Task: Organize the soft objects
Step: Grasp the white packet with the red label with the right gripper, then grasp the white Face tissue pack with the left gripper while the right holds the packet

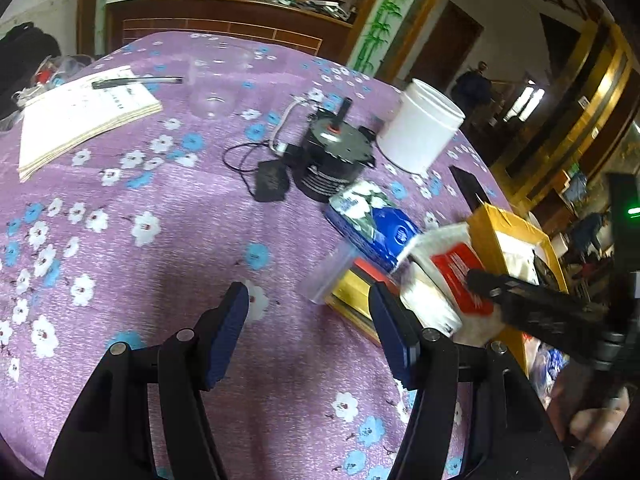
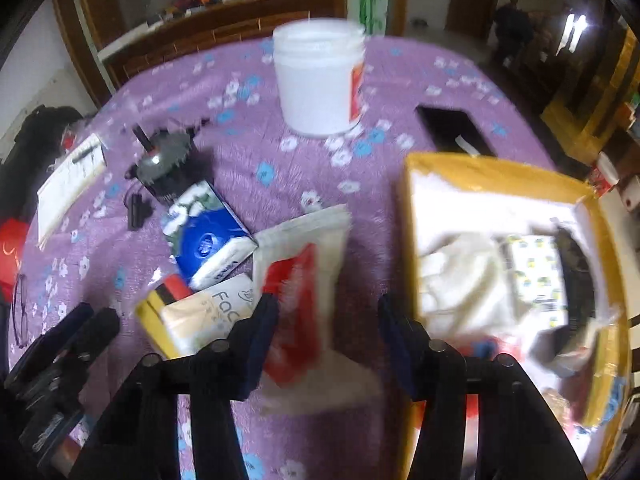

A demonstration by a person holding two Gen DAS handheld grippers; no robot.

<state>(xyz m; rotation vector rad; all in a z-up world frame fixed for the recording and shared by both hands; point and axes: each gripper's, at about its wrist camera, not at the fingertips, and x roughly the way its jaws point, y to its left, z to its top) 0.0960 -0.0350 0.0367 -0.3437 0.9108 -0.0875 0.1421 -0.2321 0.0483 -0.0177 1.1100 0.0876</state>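
A tabletop [image 1: 168, 232] under a purple cloth printed with white and blue blossoms fills both views; behind it stands a dark wooden counter [image 1: 224, 20] cluttered with small items, beside a wall panel painted with green bamboo, and a doorway opens to the right. On the cloth sit a white cylindrical plastic tub [image 2: 320, 80], a black ribbed round device [image 1: 336, 160] with a cable, a paper notebook [image 1: 80, 116] with a pen across it, and a flat black slab [image 2: 452, 128]. The left hand-held gripper [image 1: 308, 320] hovers over bare cloth with its blue-padded jaws spread wide, empty. The right hand-held gripper [image 2: 328, 328] also stands wide; the blurred white-and-red soft packet [image 2: 304, 280] lies between its fingers, and whether they touch it I cannot tell. Near it lie a blue-and-white tissue pack [image 2: 208, 236] and a cream tissue pack [image 2: 208, 316]. The yellow cardboard box [image 2: 500, 168] at right holds crumpled pale soft things
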